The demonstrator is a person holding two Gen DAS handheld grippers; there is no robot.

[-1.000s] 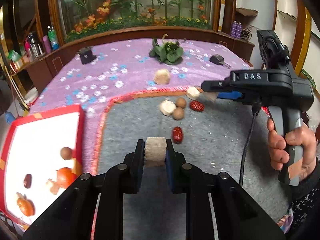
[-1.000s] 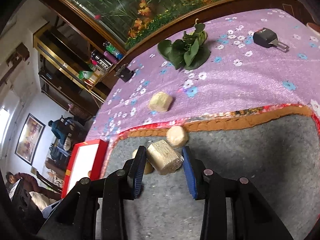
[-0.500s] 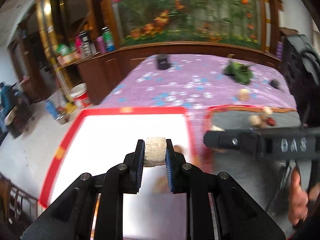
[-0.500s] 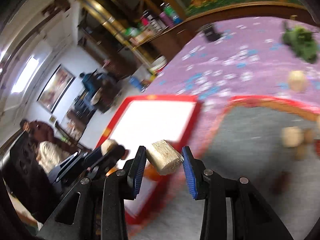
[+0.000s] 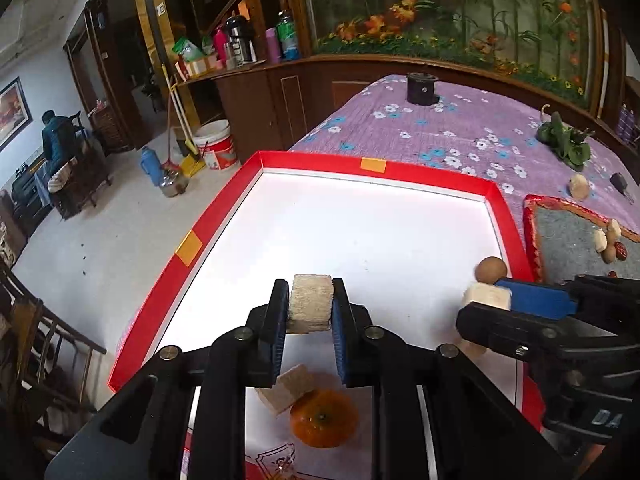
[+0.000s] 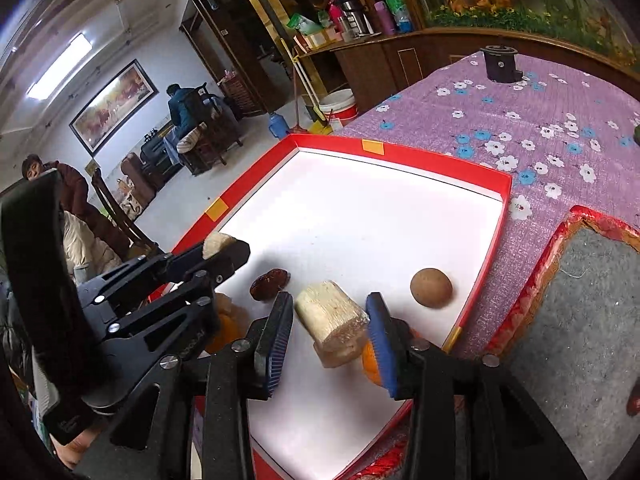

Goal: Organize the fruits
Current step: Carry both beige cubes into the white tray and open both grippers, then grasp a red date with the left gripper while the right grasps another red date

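Left wrist view: left gripper [image 5: 310, 306] sits over the red-rimmed white tray [image 5: 374, 165] to drop its load. Jaws narrow and opening; pale fibrous cane chunk [image 5: 310, 303] between the pads, orange tangerine [image 5: 323, 418] at 6 o'clock.

Right wrist view: right gripper [image 6: 330, 326] likewise over the tray, jaws opening, a gap at the left pad; second pale cane chunk [image 6: 332, 322] leans on the right pad. Brown round fruit [image 6: 431, 287] at 2 o'clock.

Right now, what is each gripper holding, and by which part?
The left gripper has a pale sugarcane chunk by its two cut sides, jaws opening. The right gripper brackets another chunk, loose between its opening jaws.
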